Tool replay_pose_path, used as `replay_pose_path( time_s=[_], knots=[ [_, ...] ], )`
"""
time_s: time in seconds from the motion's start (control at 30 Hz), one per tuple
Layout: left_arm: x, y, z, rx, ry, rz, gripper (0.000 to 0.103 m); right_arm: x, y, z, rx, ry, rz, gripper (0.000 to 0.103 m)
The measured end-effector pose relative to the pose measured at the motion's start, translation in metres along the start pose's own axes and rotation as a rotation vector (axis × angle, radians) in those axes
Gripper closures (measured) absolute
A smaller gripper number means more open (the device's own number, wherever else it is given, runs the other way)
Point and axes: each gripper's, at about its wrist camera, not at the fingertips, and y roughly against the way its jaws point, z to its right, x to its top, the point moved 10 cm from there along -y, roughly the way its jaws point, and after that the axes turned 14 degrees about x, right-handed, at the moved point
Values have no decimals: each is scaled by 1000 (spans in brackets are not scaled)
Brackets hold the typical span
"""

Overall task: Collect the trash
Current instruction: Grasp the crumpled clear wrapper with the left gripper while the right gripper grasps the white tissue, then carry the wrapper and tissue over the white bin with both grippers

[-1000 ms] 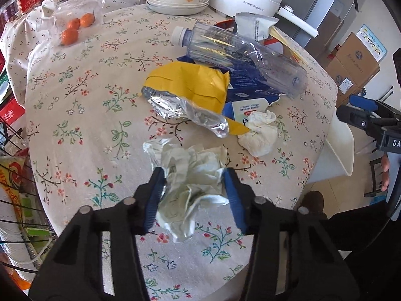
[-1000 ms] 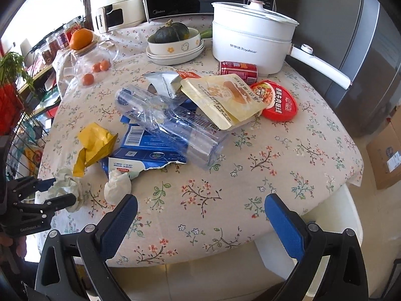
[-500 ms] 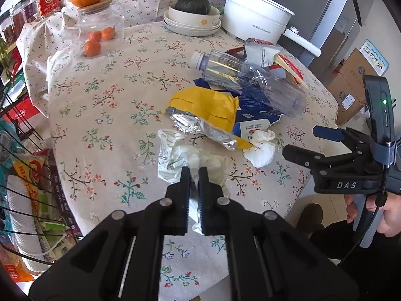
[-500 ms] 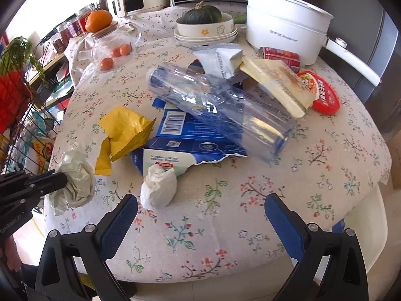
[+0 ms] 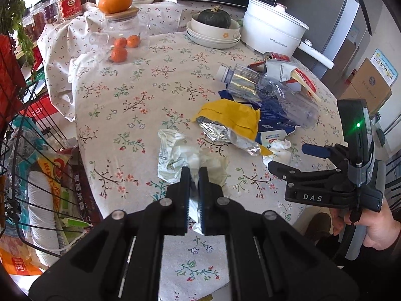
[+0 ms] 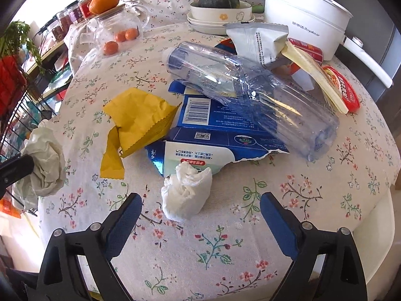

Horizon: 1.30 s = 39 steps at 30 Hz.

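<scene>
A: Item 1, left gripper [image 5: 194, 175]: jaws nearly closed, pinching the crumpled pale plastic wrapper [image 5: 175, 158] at its near edge, close to the near-left rim of the round table under a floral cloth [image 5: 130, 95].

B: Risk?

A: The hold is on a thin fold only. Most of the wrapper bulges free beyond the fingers; a quick swing could let it slip out, probably onto the floor beside the black wire rack [image 5: 30, 150] at left.

B: Item 2?

A: Right gripper [image 6: 200, 215]: jaws wide apart, holding nothing, with the small white wadded tissue [image 6: 185, 195] between them and slightly ahead.

B: Hazard there?

A: The tissue touches the torn blue-and-white carton [image 6: 220, 135] behind it. Pushing too far forward could catch the carton edge as well, or nudge the tissue away.

B: Other stock?

A: 1 crushed clear plastic bottle [image 6: 250, 87] lying across the carton, and 1 yellow foil-lined snack bag [image 6: 135, 125] to its left. Dragging the carton would likely roll the bottle.
</scene>
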Motion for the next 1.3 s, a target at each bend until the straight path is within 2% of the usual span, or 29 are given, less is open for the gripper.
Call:
replay_pose_path(
  time_s=[0.2, 0.33, 0.37, 0.57, 0.8, 1.3],
  knots=[
    [0, 0, 0, -1, -1, 1, 96, -4, -14, -3, 5, 8, -27, 45],
    [1, 1, 0, -2, 4, 2, 96, -1, -16, -9, 39, 23, -30, 68],
    [1, 1, 0, -3, 5, 2, 96, -1, -15, -10, 39, 30, -31, 70],
    [4, 6, 1, -7, 13, 13, 96, 0, 2, -12, 58, 49, -18, 72],
    [15, 21, 11, -35, 21, 48, 96, 9, 44, -1, 76, 37, 48, 73],
    [46, 60, 77, -135, -39, 139, 96, 4, 136, 74, 36, -52, 184, 73]
  ],
)
